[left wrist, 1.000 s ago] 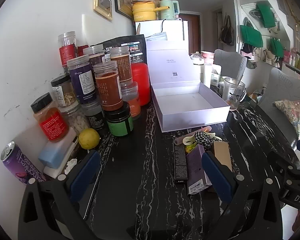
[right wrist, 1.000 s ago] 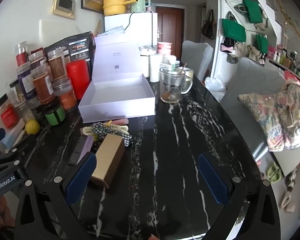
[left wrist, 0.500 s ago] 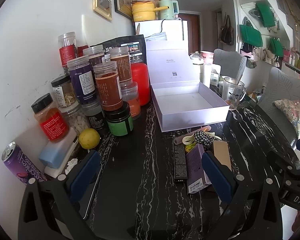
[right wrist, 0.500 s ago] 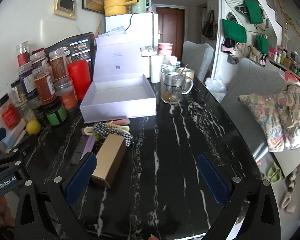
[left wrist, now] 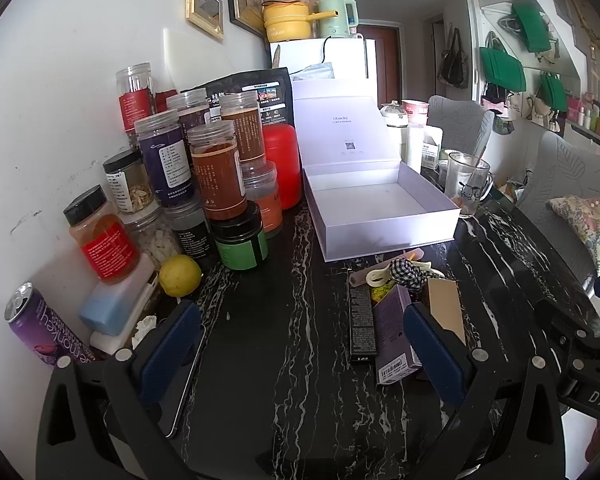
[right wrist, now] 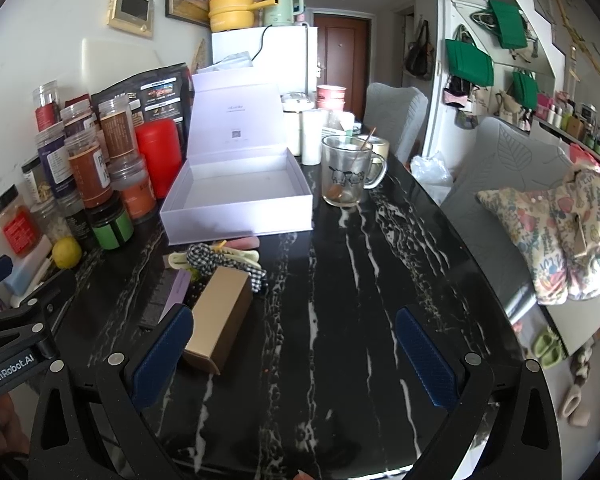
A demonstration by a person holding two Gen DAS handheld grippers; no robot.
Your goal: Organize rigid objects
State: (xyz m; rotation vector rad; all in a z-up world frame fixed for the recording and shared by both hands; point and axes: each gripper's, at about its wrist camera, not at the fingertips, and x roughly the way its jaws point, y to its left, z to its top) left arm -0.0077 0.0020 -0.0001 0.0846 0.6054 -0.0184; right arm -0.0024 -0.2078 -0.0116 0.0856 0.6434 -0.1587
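1. Hardly anything changes from a second ago: both views creep a touch closer to the pile, nothing is lifted, so the sorting hasn't begun.
2. Left gripper [left wrist: 300, 344] hovers low over the black marble table [left wrist: 284, 360], jaws released, empty.
3. Just right of it lie the black slim box [left wrist: 362, 326] and the purple box [left wrist: 394, 330], side by side, long axes running from the near edge towards the open white box [left wrist: 380, 210].
4. The tan box [right wrist: 220, 320] is next, same heading, near end towards the camera, beside the right gripper's left finger.
5. Right gripper [right wrist: 292, 352] gapes wide over bare table, holding nothing.
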